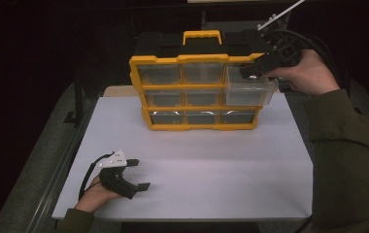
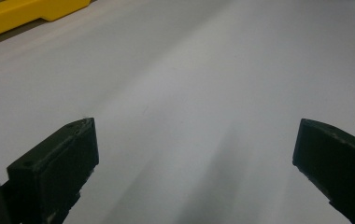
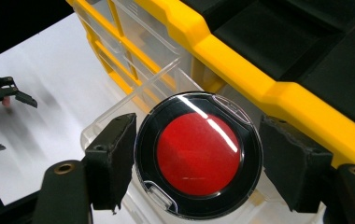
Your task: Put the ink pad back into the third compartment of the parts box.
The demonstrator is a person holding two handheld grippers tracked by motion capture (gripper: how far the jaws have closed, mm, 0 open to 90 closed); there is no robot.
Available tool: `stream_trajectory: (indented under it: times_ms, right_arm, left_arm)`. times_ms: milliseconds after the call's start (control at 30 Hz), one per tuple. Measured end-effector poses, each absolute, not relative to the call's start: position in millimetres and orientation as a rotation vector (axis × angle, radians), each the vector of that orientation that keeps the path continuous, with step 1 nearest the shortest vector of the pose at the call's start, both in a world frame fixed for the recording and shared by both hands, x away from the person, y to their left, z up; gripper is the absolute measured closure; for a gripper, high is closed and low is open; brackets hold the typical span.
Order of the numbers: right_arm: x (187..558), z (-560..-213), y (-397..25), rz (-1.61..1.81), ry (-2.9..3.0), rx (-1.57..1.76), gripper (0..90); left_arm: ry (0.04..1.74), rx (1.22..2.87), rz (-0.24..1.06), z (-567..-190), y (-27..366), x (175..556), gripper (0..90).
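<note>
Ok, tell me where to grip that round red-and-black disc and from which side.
Grip the disc across its black rim, coming from above the pulled-out drawer. It lies flat, face up, so only opposite rim edges offer purchase. The right gripper already straddles it; whether the pads touch is unclear.
</note>
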State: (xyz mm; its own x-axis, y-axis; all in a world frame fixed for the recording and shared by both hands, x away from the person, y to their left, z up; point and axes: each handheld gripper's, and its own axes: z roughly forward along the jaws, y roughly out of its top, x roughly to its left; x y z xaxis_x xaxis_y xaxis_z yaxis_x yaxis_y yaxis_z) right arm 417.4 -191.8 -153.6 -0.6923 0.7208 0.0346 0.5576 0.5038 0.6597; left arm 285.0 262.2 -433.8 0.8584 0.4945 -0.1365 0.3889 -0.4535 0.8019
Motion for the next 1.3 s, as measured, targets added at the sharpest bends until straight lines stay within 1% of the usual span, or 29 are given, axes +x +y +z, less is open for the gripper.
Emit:
stream_trajectory:
  times_ms: [200, 267, 333, 467, 867, 1233, 1300]
  right_arm:
    - [421.3, -161.0, -190.7, 0.954, 2.532, 1.105, 28.4]
    - [421.3, -162.3, -190.4, 0.952, 2.533, 1.104, 26.9]
    - [420.8, -161.3, -190.8, 0.966, 2.522, 1.105, 24.4]
    - [417.8, -156.0, -194.8, 0.994, 2.494, 1.100, 23.7]
    - [399.0, -145.7, -224.9, 1.017, 2.444, 1.102, 22.4]
    - [377.6, -159.0, -244.0, 1.027, 2.444, 1.096, 13.2]
    - [373.9, -164.4, -245.3, 1.017, 2.439, 1.091, 13.1]
  left_arm:
    - [0.640, 2.099, 0.141, -434.0, 261.8, 284.9, 0.0]
    - [0.641, 2.098, 0.141, -434.1, 261.6, 284.8, 0.0]
    - [0.639, 2.100, 0.142, -433.9, 261.6, 284.7, 0.0]
    - [0.640, 2.097, 0.143, -433.6, 262.0, 284.7, 0.0]
    - [0.639, 2.100, 0.142, -433.7, 261.2, 284.6, 0.0]
    - [0.636, 2.104, 0.142, -433.8, 260.6, 284.4, 0.0]
    - [0.634, 2.106, 0.142, -433.8, 260.4, 284.4, 0.0]
